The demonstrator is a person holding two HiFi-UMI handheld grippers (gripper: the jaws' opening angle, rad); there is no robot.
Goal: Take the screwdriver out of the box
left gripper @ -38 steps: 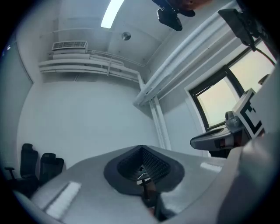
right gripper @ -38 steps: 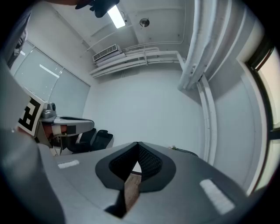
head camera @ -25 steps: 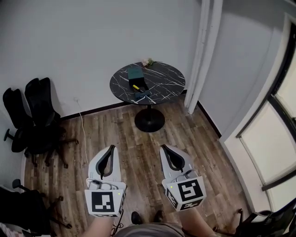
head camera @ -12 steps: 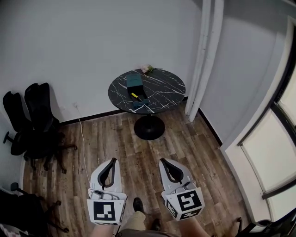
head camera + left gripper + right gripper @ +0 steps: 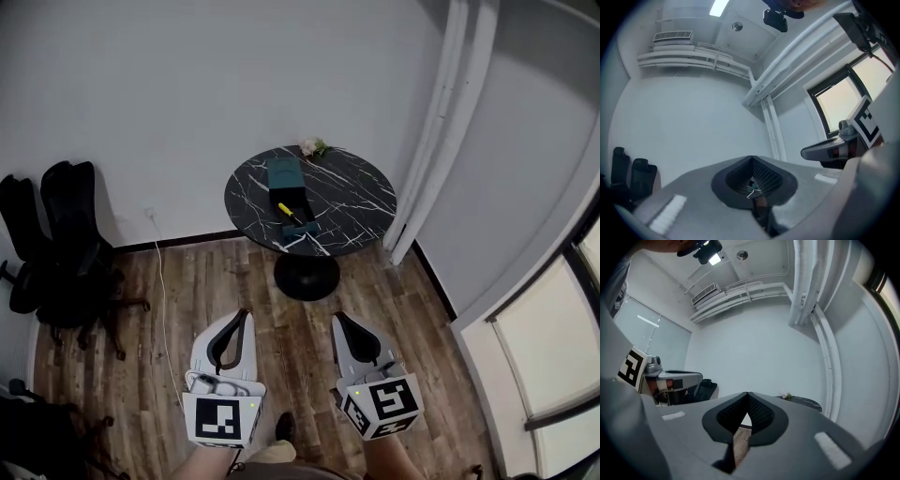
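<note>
Nearest, the left tool [image 5: 245, 315] and the right tool [image 5: 338, 319] hung side by side above the wooden floor [image 5: 169, 309], each with its jaws pressed together at the tips and nothing between them. Well beyond them stood a round black marble tabletop [image 5: 356, 197]. On it lay an open teal box [image 5: 284, 174], with the yellow-handled screwdriver [image 5: 287, 210] lying inside it. A small flower sprig [image 5: 312, 147] rested at the tabletop's far edge, near the white wall [image 5: 187, 84].
</note>
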